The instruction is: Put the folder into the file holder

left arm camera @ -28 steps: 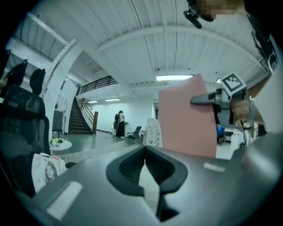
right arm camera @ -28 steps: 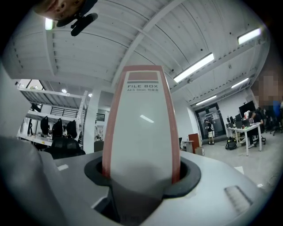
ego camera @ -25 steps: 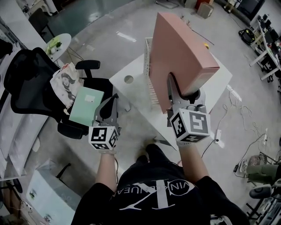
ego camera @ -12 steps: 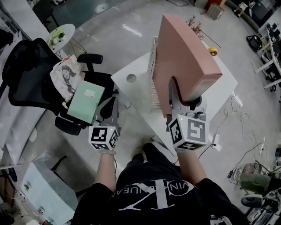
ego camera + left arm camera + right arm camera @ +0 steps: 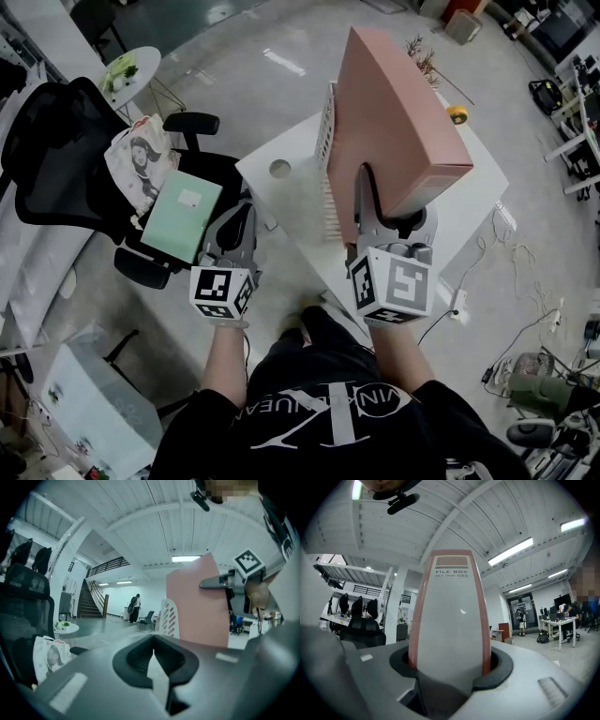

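Since a second ago, the right gripper (image 5: 386, 202) and the pink folder (image 5: 394, 112) have been shifted slightly down and toward the person. The folder is held upright, its spine clamped between the right jaws. It is carried above the white desk (image 5: 286, 202), close against the slotted white holder (image 5: 328, 117); whether its lower edge is inside cannot be told. The left gripper (image 5: 234, 225) is held by the desk's left edge, jaws together with nothing between them. A green folder (image 5: 178, 211) is seen on the chair (image 5: 56, 159).
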